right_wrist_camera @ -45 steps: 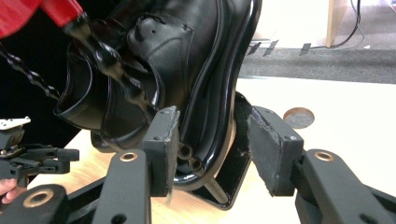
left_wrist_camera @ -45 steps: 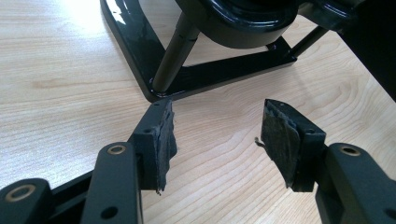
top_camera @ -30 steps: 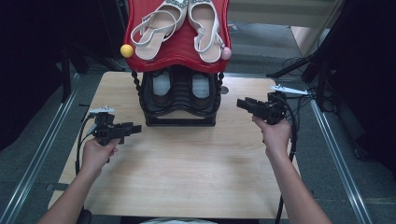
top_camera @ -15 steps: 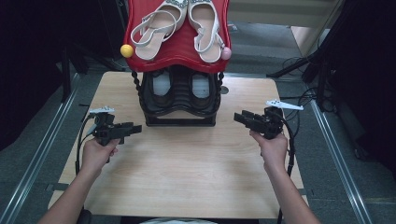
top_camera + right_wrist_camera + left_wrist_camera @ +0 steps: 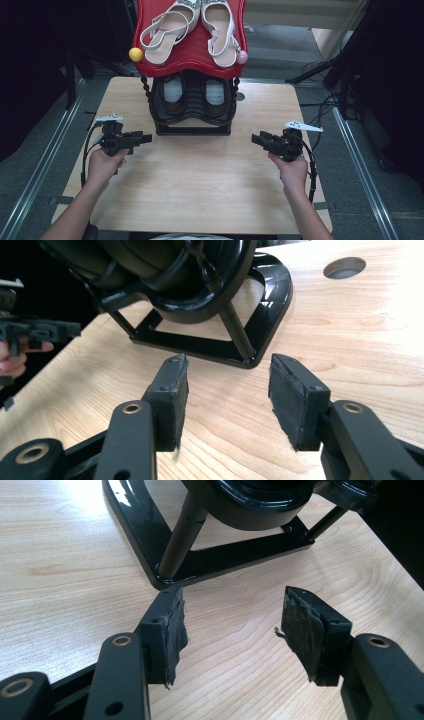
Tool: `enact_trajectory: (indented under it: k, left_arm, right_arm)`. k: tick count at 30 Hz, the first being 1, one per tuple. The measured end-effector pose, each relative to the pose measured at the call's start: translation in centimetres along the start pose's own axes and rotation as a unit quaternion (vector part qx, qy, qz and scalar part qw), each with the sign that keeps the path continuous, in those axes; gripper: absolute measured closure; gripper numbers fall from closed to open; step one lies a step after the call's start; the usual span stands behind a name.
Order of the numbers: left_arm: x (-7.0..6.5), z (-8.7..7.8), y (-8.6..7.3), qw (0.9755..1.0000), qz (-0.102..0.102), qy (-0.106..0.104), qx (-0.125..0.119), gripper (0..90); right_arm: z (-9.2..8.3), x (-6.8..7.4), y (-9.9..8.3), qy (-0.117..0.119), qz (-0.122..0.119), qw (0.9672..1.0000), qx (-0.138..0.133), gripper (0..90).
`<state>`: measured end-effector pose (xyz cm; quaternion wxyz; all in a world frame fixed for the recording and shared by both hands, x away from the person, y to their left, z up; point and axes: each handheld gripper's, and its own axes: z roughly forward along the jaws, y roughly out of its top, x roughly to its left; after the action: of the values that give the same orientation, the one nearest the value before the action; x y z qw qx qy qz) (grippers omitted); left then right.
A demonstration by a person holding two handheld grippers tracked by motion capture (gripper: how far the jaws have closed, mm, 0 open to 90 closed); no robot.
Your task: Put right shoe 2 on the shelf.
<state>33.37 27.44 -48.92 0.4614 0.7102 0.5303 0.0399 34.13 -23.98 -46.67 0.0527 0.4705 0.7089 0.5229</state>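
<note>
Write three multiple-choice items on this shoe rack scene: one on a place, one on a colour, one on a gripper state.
1. Where do the pale sandals lie?
A. on the table
B. on the red top shelf
C. on the floor
2. What colour is the ball at the shelf's left corner?
A. yellow
B. green
C. blue
3. How does the right gripper stand?
A. shut on a sandal
B. shut, empty
C. open, empty

Answers: 1 B, the sandals rest on red; 2 A, plainly yellow; 3 C, bare table shows between the pads.

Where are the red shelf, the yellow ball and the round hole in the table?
red shelf (image 5: 192,52): high view, bare middle between the sandals.
yellow ball (image 5: 135,54): high view, its centre.
round hole (image 5: 344,267): right gripper view, its opening.
</note>
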Motion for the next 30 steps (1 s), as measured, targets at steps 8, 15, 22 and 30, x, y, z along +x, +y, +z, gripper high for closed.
enact_trajectory:
  k: [8, 15, 22, 30]
  left_arm:
    - [-0.1, 0.1, 0.0, 1.0000, 0.006, -0.002, 0.004, 42.7]
    - [-0.4, 0.6, 0.0, 0.9999, 0.012, -0.002, 0.011, 42.6]
    - [-0.4, 0.7, 0.0, 0.9997, 0.017, -0.002, 0.018, 41.7]
    - [-0.5, 0.9, 0.0, 0.9995, 0.023, 0.002, 0.021, 41.7]
  right_arm:
    - [-0.3, -0.7, -1.4, 0.003, -0.004, 1.0000, -0.003, 51.4]
    - [1.0, -1.8, -1.8, -0.003, 0.007, 1.0000, 0.001, 51.1]
    - [1.9, -2.2, -1.9, -0.015, 0.004, 0.9998, 0.015, 50.2]
    - [1.9, -2.1, -1.9, -0.011, 0.006, 0.9998, 0.017, 49.0]
